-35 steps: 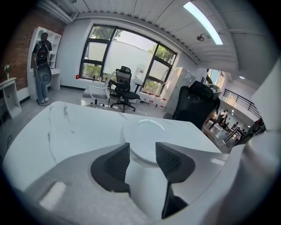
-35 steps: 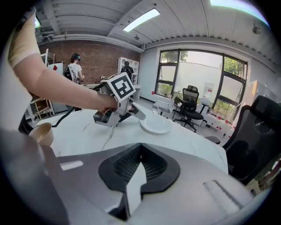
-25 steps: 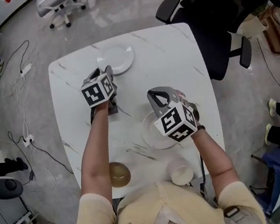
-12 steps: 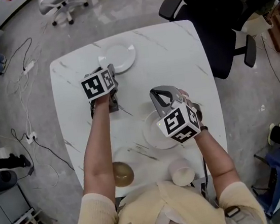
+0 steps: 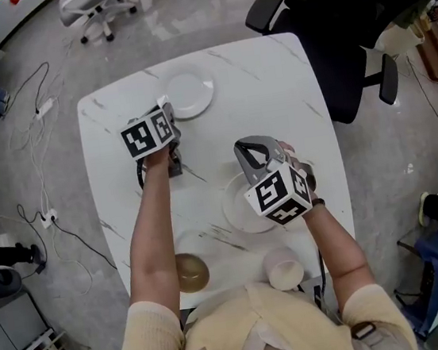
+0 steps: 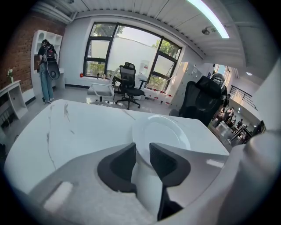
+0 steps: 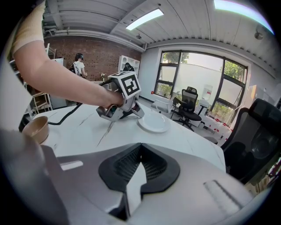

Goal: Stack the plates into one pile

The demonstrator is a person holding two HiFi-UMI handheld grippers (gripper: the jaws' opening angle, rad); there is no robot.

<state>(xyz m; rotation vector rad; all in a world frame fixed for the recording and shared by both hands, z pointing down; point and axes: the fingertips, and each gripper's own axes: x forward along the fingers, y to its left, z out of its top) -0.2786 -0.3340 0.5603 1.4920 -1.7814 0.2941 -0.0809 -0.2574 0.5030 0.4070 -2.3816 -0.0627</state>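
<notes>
Head view: The far plate (image 5: 190,92) lies flat near the far edge of the surface (image 5: 271,83), left of its middle. The left tongs (image 5: 167,109) point at it from the near-left, their tips at its rim. A second plate (image 5: 238,208) lies toward the near edge, right of middle, directly beneath the right tongs (image 5: 249,146). A brown bowl (image 5: 190,272) and a white cup (image 5: 282,268) stand at the near edge, clear of both plates. The two plates are well apart, so no pile exists yet.

Left gripper view: The left tongs (image 6: 141,149) are closing. The near rim of the far plate (image 6: 163,132) runs into the gap between them, and the pads do not appear to press on it yet. The plate lies straight ahead; being round, it presents no preferred axis.

Right gripper view: The right tongs (image 7: 140,149) are fully closed, tip to tip, with nothing gripped. The far plate (image 7: 153,124) shows well ahead, with the left tongs (image 7: 138,114) at its edge.

Judgement: The left hand is nearer the far plate, and the grasp depends on that rim staying centred in the gap.
</notes>
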